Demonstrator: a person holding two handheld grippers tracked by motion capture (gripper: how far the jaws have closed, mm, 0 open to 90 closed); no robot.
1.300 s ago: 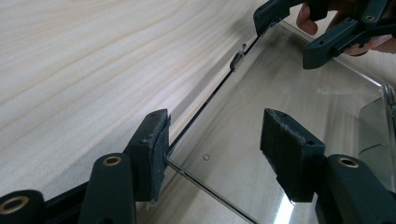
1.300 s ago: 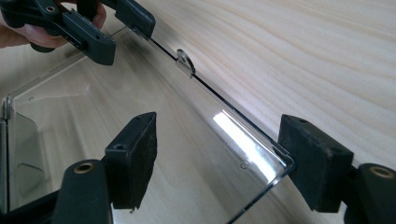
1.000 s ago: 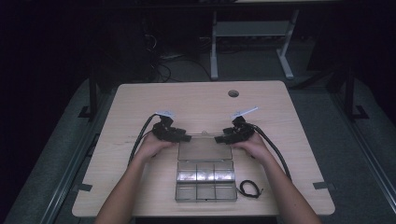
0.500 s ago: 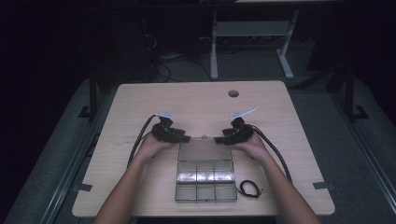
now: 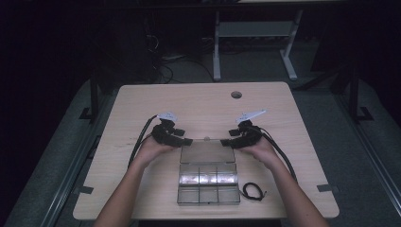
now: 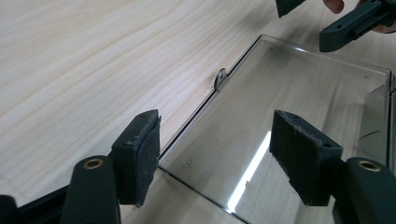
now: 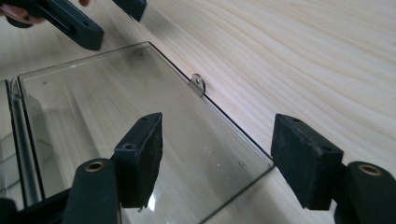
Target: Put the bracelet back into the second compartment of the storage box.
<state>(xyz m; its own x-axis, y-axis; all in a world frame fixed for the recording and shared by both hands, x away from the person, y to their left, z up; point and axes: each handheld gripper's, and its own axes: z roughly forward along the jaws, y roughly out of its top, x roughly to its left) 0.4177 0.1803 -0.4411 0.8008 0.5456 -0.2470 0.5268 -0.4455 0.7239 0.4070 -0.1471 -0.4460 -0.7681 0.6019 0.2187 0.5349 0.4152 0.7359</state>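
A clear plastic compartment box (image 5: 208, 187) sits near the table's front edge, its lid (image 5: 207, 152) swung back and lying flat on the wood. My left gripper (image 5: 185, 141) is at the lid's left far corner. Its jaws have just been opening, and in the left gripper view they (image 6: 217, 158) stand apart over that corner of the lid (image 6: 289, 107) without pressing it. My right gripper (image 5: 226, 140) mirrors this at the right far corner, open (image 7: 219, 158) above the lid (image 7: 107, 107). The lid's small latch tab (image 6: 220, 78) sticks out from its far edge.
A small black cord loop (image 5: 254, 190) lies right of the box. A round hole (image 5: 236, 94) is in the tabletop (image 5: 198, 109) at the back. Each gripper view shows the other gripper at its top edge (image 6: 355, 21) (image 7: 70, 21).
Both hands have shifted only slightly at the lid's far corners. The lid and box lie where they were.
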